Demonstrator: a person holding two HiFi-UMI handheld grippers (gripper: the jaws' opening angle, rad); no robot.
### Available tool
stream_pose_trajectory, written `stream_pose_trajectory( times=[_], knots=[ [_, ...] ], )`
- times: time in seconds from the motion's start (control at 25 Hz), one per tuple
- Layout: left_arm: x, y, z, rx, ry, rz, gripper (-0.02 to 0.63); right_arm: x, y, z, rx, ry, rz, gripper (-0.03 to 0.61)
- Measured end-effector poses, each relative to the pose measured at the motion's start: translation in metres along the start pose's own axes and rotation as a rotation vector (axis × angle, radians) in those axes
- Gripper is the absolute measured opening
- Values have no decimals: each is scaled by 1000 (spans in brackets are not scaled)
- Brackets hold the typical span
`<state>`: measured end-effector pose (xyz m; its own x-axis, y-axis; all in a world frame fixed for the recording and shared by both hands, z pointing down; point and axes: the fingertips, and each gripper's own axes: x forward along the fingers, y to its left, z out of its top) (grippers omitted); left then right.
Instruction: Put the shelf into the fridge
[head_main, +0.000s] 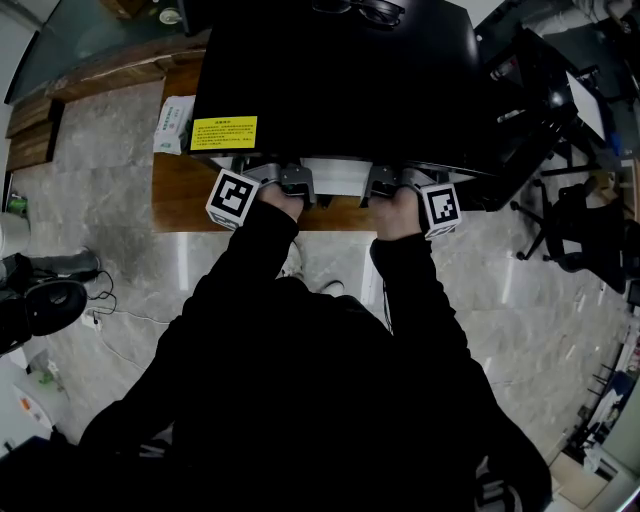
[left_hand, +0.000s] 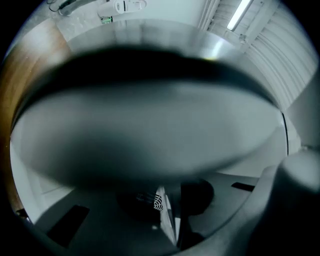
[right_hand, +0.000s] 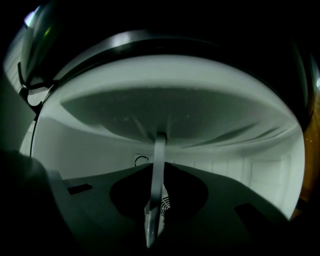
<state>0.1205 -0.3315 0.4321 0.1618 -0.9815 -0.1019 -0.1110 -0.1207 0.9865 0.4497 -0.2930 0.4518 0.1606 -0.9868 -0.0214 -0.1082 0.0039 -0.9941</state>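
- Head view alone showed your arms: both black sleeves reached forward side by side, with the left gripper (head_main: 287, 186) and the right gripper (head_main: 388, 188) held level at the front of the black fridge (head_main: 330, 80), which stood on a wooden worktop (head_main: 183, 196).
- Between the two grippers, that view showed only a pale strip of the shelf (head_main: 340, 177) at the fridge's mouth.
- Left gripper view showed what your hands hid from above. Its jaws were clamped on the shelf's thin near edge, and the panel spread ahead as a broad grey blur, with a ceiling light (left_hand: 239, 15) above it.
- Right gripper view looked into the fridge's white interior. Its jaws were likewise clamped on the shelf's edge, and the panel ran forward above them with white walls beside and beyond it.
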Motion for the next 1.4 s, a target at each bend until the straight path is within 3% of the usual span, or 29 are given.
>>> stream_pose_trajectory(
  times=[0.08,0.24,0.48,0.68,0.8,0.92,1.04,1.12,1.24,1.4],
  knots=[
    [-1,-4,-2,11,18,-20,40,-2,13,-7,-3,26,19,56],
    [-11,-26,-17,98,96,-103,131,-23,29,-26,-53,113,32,137],
    [-63,-25,-43,226,243,-98,163,-77,29,-52,-235,304,34,190],
    [-120,-46,-80,663,486,-240,163,-108,51,-77,-444,480,151,190],
    [-150,-66,-97,889,599,-339,163,-131,74,-92,-686,605,298,193],
    [-173,-90,-105,1054,663,-424,163,-163,99,-105,-961,701,469,192],
    [-191,-114,-108,1126,692,-491,158,-192,121,-107,-1128,721,598,122],
    [-202,-127,-109,1148,697,-526,102,-208,132,-104,-1184,717,655,60],
    [-213,-140,-113,1185,703,-550,17,-224,144,-99,-1224,705,707,15],
    [-219,-141,-118,1191,725,-542,6,-235,152,-98,-1209,703,740,7]
  ],
)
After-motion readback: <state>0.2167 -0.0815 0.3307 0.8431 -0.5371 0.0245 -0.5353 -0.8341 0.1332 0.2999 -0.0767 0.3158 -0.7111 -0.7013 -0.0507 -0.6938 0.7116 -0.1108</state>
